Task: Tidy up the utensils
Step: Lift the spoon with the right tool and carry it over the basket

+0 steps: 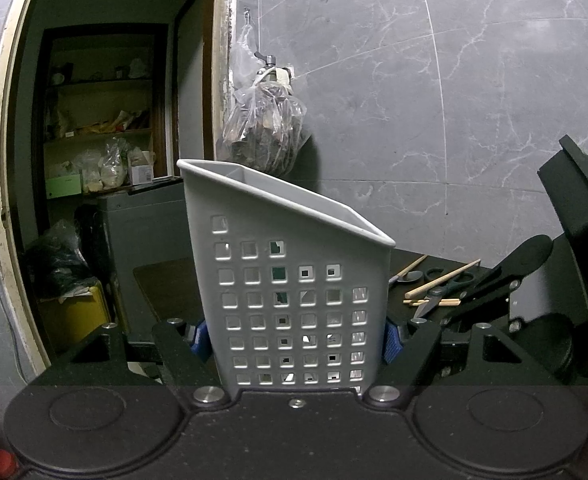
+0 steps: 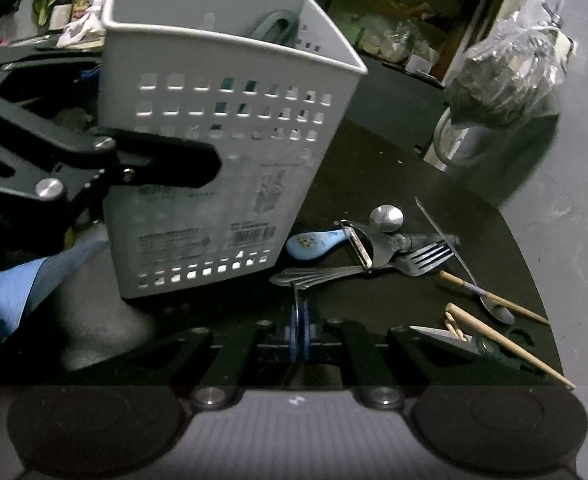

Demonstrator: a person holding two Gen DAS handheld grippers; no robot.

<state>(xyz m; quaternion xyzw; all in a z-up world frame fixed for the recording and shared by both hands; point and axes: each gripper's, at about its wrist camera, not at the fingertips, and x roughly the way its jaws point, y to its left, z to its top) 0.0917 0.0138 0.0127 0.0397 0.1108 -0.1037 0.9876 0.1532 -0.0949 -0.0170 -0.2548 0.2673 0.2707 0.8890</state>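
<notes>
Left gripper (image 1: 294, 340): blue pads clamp sides of grey basket (image 1: 289, 280), holding it upright on dark table (image 2: 374, 296).

Right gripper (image 2: 300, 332): pads pressed together, pinching thin metal handle, apparently of fork (image 2: 374, 266). Fork lies crosswise just ahead, tines pointing right. Basket up-left, close beside.
</notes>
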